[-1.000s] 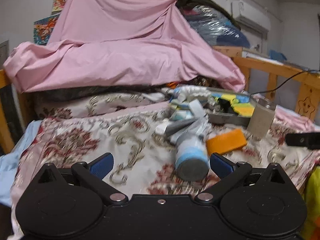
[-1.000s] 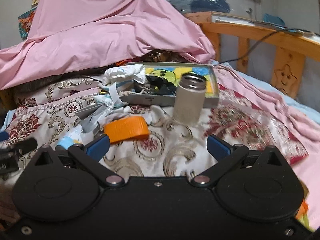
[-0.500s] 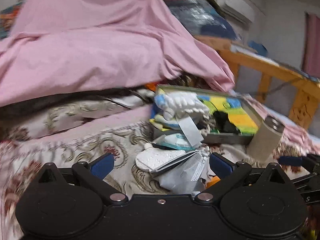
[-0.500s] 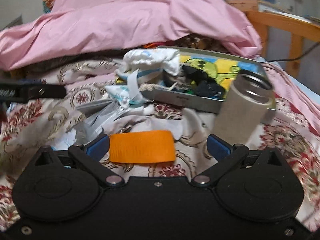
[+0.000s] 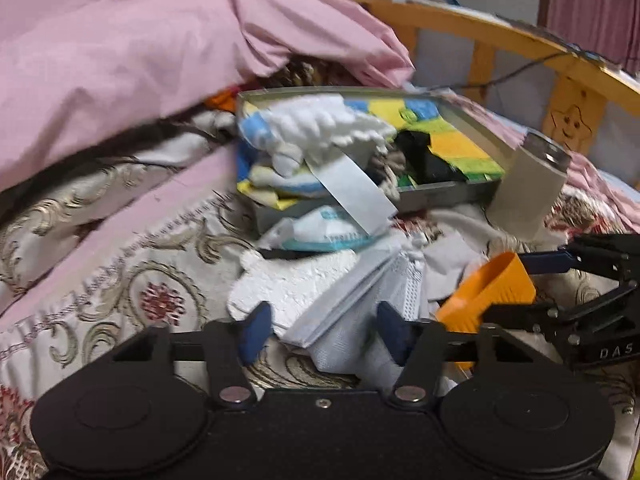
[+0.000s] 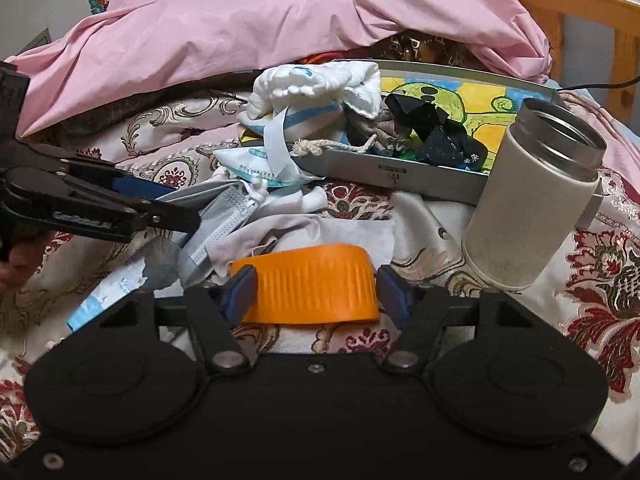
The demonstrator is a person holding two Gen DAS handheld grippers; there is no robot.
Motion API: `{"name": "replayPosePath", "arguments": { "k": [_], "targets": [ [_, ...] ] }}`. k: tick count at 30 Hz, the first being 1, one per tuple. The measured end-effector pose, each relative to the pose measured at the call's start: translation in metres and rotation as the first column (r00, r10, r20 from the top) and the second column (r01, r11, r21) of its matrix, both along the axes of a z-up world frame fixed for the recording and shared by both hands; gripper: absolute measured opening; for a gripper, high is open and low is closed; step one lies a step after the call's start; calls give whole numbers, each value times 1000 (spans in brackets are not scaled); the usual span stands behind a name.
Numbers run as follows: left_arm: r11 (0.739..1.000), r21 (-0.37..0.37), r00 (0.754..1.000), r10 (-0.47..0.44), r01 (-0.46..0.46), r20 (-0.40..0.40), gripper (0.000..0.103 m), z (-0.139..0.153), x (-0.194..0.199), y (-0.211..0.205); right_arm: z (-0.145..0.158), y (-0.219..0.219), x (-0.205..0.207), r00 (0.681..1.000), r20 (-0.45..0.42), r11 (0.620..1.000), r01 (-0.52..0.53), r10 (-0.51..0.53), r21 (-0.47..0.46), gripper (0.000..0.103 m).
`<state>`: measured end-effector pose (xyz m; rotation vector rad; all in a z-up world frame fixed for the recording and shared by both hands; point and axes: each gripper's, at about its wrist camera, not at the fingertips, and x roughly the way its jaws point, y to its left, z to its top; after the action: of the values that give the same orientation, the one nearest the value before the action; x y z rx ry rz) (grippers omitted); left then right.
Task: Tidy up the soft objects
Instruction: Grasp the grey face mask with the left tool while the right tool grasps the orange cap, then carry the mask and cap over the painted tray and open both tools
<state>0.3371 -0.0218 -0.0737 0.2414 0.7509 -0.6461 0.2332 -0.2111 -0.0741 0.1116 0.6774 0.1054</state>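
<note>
On the floral bedspread lies a heap of soft things. My left gripper (image 5: 325,332) is low over a stack of pale pleated face masks (image 5: 360,292). Its jaws are closing with the masks between them, and the left pad still stands a little clear. A white textured cloth (image 5: 288,284) lies just left of the masks. My right gripper (image 6: 316,294) is closing on an orange ribbed band (image 6: 308,284), with a pad against each end. In the left wrist view the orange band (image 5: 488,292) sits tilted between the right gripper's fingers.
A metal tray (image 6: 392,172) behind the heap holds white cloths, a drawstring pouch and black wrappers. A beige lidless flask (image 6: 528,200) leans against its right end. A pink sheet (image 6: 280,12) is piled behind. A wooden bed rail (image 5: 500,36) with a cable runs along the right.
Both grippers came forward and down into the heap and their jaws narrowed from wide open. The left swung right onto the masks; the right now has the orange band between its pads.
</note>
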Motion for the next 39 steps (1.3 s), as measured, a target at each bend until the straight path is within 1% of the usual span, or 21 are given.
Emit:
{"name": "replayPosePath", "arguments": {
  "k": [1,2,3,4,5,7,9,11,13,14,16,21,23,27,30,32,35,37,39],
  "targets": [
    [1000,8,1000,-8,8,-6,45,-1,1,-2,0,0,1,1000,2,1000,0,0,-1,49],
    [1000,11,1000,-13,14,-6,41,-1,1,-4,0,0,1,1000,3,1000,1,-1,-3,48],
    [1000,11,1000,-16,16,-5,39,-1,1,-5,1,-1,1,1000,4,1000,2,-2,-3,44],
    [1000,16,1000,-20,20,-4,34,0,1,-7,1,-1,0,1000,6,1000,3,-3,-5,38],
    [999,23,1000,-28,28,1,27,1,0,-10,2,-1,-1,1000,6,1000,4,-4,-8,36],
    [998,48,999,-42,42,7,18,4,-1,-15,3,-1,-2,1000,7,1000,1,-1,-10,31],
    [995,86,998,-55,54,15,15,6,-3,-21,4,0,-3,1000,11,1000,-4,4,-14,27],
    [992,118,998,-55,52,21,7,8,-4,-25,4,0,-5,1000,16,1000,-13,13,-21,19],
    [988,147,998,-53,49,25,3,10,-4,-30,6,1,-8,999,33,999,-16,17,-35,14],
    [986,158,998,-53,48,27,2,11,-5,-32,7,2,-9,999,38,999,-20,21,-42,12],
    [983,178,998,-54,46,42,1,13,-7,-35,8,4,-12,998,48,998,-24,27,-56,10],
    [982,187,995,-39,21,89,1,30,-14,-39,17,5,-19,994,97,997,-43,48,-59,8],
    [983,182,993,-30,10,111,1,40,-18,-39,23,4,-22,991,121,998,-46,51,-43,8],
    [990,144,988,-13,-10,156,1,63,-27,-37,40,-1,-31,977,212,999,-33,39,-34,8],
    [993,113,979,-2,-22,205,1,81,-34,-39,55,-6,-35,956,295,1000,2,7,-32,8],
    [995,91,969,7,-31,245,1,93,-35,-42,67,-12,-37,934,357,999,31,-18,-31,8],
    [998,40,951,26,-40,307,1,113,-31,-53,85,-29,-37,897,436,997,78,-70,-2,8],
    [999,18,939,30,-38,343,1,124,-27,-64,93,-45,-33,880,464,995,100,-99,22,8],
    [999,-2,927,31,-32,373,1,133,-22,-77,97,-60,-30,872,472,992,112,-125,56,8]
  ]
}}
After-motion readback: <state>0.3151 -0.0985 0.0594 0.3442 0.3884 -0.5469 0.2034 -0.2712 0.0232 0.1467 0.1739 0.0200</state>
